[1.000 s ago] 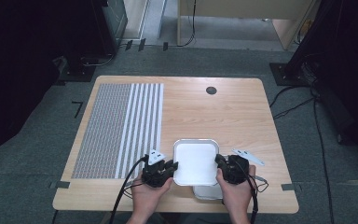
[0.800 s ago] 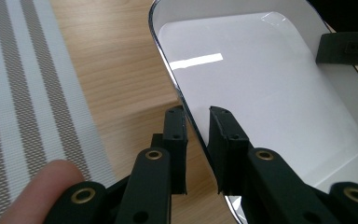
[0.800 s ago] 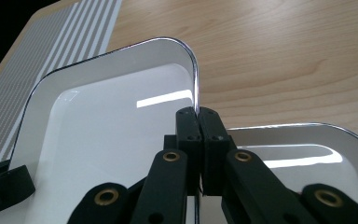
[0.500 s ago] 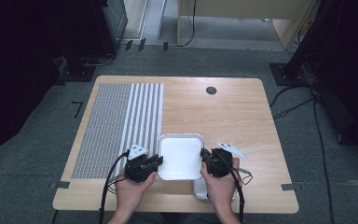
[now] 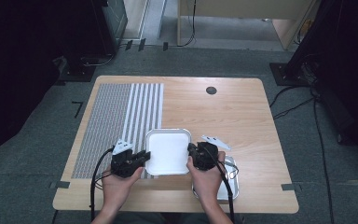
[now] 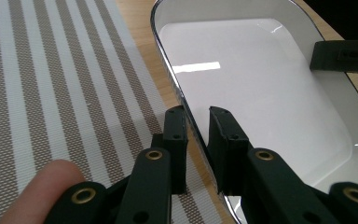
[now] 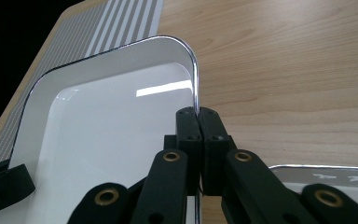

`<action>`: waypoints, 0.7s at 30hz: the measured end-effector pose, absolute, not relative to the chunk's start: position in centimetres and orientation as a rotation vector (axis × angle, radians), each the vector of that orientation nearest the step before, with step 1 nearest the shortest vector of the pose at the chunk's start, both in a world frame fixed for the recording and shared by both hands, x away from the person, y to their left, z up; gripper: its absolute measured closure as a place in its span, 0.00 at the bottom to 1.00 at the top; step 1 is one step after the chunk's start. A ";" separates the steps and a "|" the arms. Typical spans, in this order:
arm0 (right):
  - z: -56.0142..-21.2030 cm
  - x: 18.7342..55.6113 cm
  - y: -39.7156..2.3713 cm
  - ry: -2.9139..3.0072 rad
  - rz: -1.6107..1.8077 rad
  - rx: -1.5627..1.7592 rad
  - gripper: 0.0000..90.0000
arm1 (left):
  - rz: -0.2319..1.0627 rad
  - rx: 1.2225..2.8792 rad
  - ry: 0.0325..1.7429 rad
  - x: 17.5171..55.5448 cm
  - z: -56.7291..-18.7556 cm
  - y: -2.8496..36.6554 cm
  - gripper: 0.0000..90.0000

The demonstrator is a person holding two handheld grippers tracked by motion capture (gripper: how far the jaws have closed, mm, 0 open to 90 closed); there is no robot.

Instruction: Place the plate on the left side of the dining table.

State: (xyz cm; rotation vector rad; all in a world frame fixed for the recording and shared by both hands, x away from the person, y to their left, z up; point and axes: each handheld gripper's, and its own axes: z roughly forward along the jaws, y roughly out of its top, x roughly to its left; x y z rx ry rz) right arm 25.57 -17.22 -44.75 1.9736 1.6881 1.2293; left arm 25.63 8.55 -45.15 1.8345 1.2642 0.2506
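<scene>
hand-held grippers [image 5: 145, 157] [image 5: 191, 154] clamp white tray [image 5: 168, 151] rims.

On the worktop [image 5: 242, 112] a placemat [image 5: 121, 121] covered the left part. A tray [image 5: 168, 151] sat near the front edge, its left side over the placemat's right edge. The left gripper [image 5: 142, 158] was at the tray's left rim, the right gripper [image 5: 191, 153] at its right rim. A second tray [image 5: 230, 179] lay to the right, nearer the front, under the right hand [image 5: 207, 179]. A small round hole [image 5: 211, 90] sat far back.
</scene>
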 end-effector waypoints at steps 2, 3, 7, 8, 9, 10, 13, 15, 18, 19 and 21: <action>-44.8 25.8 -16.8 1.693 1.230 1.970 1.00 | 0.253 1.833 1.270 25.8 -45.2 9.0 0.87; -44.7 25.9 -16.5 1.693 1.231 1.974 1.00 | 0.252 1.832 1.271 25.8 -45.2 9.2 0.87; -44.8 26.4 -15.7 1.699 1.239 1.973 1.00 | 0.242 1.822 1.284 26.3 -45.2 10.1 0.87; -44.9 26.7 -15.3 1.701 1.244 1.981 1.00 | 0.239 1.818 1.290 26.6 -45.1 10.6 0.87; -44.9 26.7 -15.3 1.701 1.244 1.981 1.00 | 0.239 1.818 1.290 26.6 -45.1 10.6 0.87; -45.0 27.0 -14.9 1.703 1.251 1.979 1.00 | 0.236 1.813 1.298 26.8 -45.1 11.0 0.87; -45.0 27.3 -14.5 1.704 1.254 1.982 1.00 | 0.232 1.804 1.306 27.1 -45.1 11.5 0.87; -45.1 27.7 -14.1 1.708 1.260 1.986 1.00 | 0.228 1.795 1.313 27.4 -45.1 12.0 0.88; -45.1 28.2 -13.5 1.712 1.266 1.987 1.00 | 0.228 1.790 1.315 27.7 -45.0 12.6 0.88; -45.1 28.4 -13.3 1.713 1.268 1.988 1.00 | 0.228 1.787 1.315 27.9 -45.0 12.8 0.88; -45.1 28.7 -13.0 1.716 1.274 1.989 1.00 | 0.231 1.782 1.320 28.2 -44.9 13.2 0.88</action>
